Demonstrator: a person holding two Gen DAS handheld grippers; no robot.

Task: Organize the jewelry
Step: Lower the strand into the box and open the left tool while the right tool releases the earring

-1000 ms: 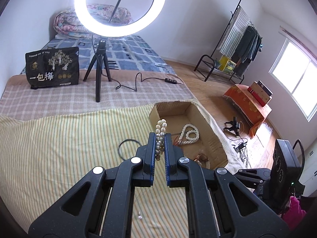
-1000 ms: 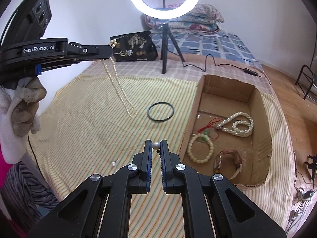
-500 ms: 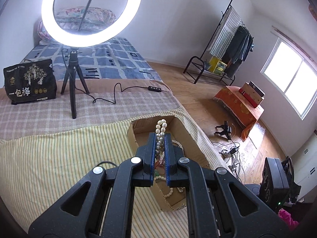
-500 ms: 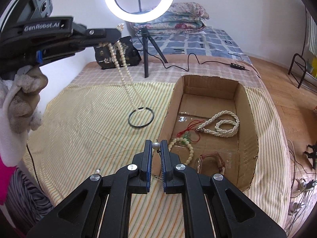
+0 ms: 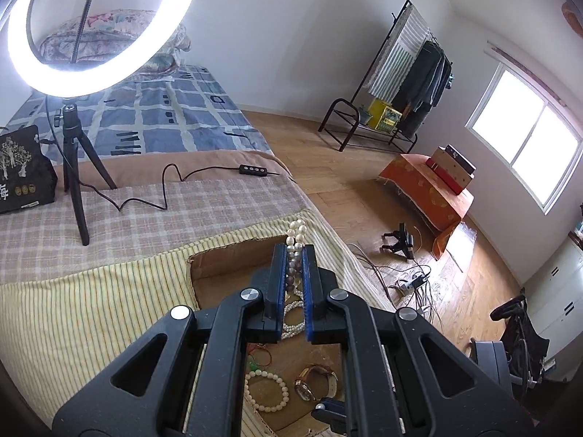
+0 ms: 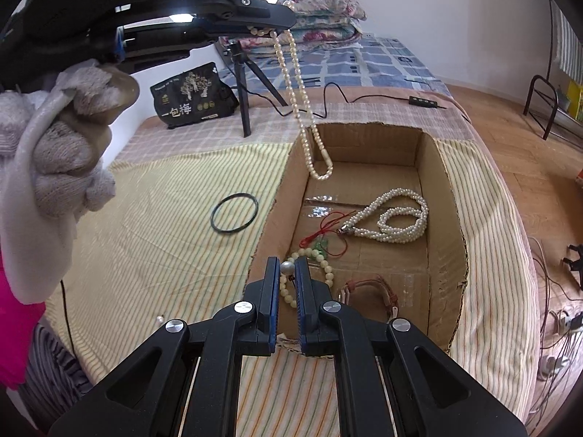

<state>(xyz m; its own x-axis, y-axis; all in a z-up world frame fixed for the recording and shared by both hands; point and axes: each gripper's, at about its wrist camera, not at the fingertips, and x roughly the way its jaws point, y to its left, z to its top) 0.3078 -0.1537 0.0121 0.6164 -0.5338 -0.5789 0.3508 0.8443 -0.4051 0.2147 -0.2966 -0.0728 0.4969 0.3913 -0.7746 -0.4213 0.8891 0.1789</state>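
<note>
A bed (image 6: 153,225) under striped cloth bears an open cardboard box (image 6: 441,189). Above the box, the left gripper (image 5: 294,255) clamps a pearl necklace (image 6: 309,138) dangling into it. At its near wall, the right gripper (image 6: 287,273) pinches a single pearl (image 6: 287,266).

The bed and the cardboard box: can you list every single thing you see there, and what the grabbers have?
Long pearl necklace: one, cream, dangling over box from left gripper.
Open cardboard box: one, brown, on striped yellow bedcover.
Twisted pearl rope: one, white, inside box.
Pale bead bracelet: one, cream, inside box.
Red cord charm: one, red and green, inside box.
Brown-strap watch: one, inside box.
Thin black ring: one, on bedcover left of box.
Ring light on tripod: one, white, on bed.
Black printed bag: one, on bed.
Single round pearl: one, silvery, in right gripper.
Left gripper: shut on necklace.
Right gripper: shut on pearl.
Gloved hand: one, grey.
</note>
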